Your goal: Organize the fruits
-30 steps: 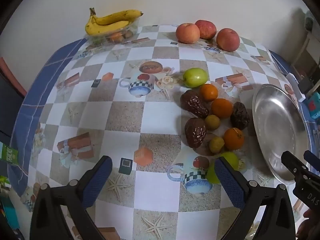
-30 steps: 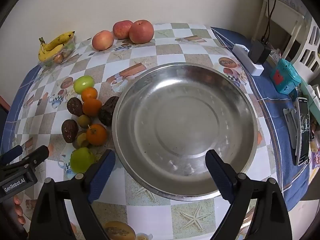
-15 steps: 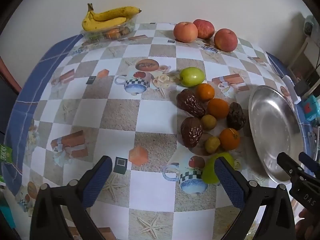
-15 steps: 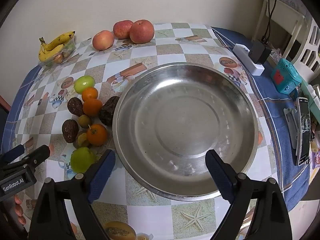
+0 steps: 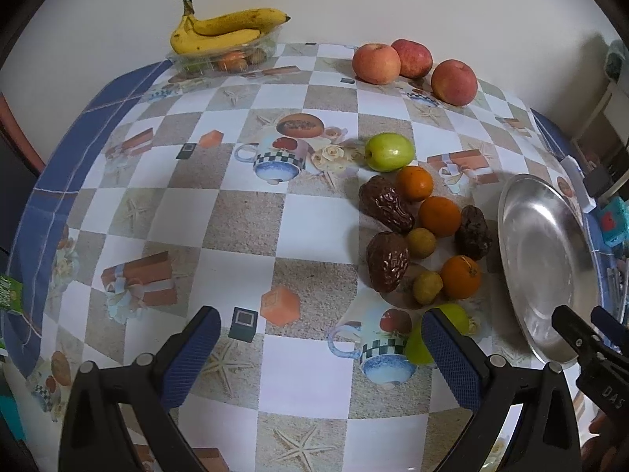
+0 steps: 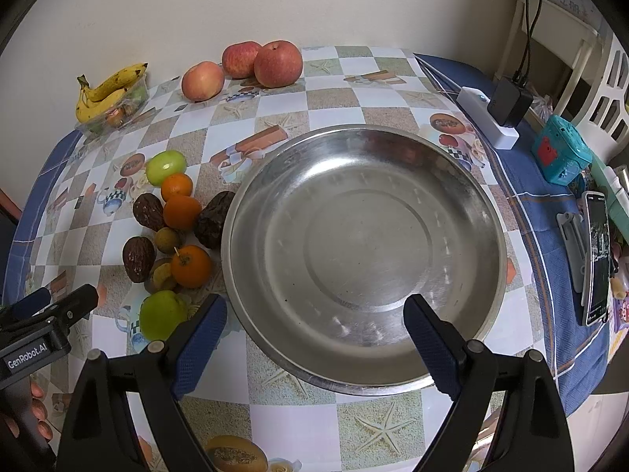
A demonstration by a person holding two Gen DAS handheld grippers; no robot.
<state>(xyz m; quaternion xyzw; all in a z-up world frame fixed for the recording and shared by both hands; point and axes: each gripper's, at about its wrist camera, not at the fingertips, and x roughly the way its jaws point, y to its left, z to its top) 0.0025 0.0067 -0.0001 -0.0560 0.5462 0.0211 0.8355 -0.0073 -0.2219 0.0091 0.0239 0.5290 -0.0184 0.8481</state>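
With both jaws apart and empty, the left gripper [image 5: 318, 350] should straddle the nearest green fruit [image 5: 416, 344] squarely beside the steel plate [image 6: 491, 212], while the right gripper [image 6: 314, 334] waits.

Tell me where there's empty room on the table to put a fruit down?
The metal plate holds nothing. The tablecloth is bare left of the fruit pile, between the banana tray and the left tongs. It is crowded between the two green apples, where oranges and dates sit tight together.

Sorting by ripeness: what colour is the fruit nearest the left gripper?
The round apple-like fruit is yellow-green; the right wrist view shows it best, unobstructed.
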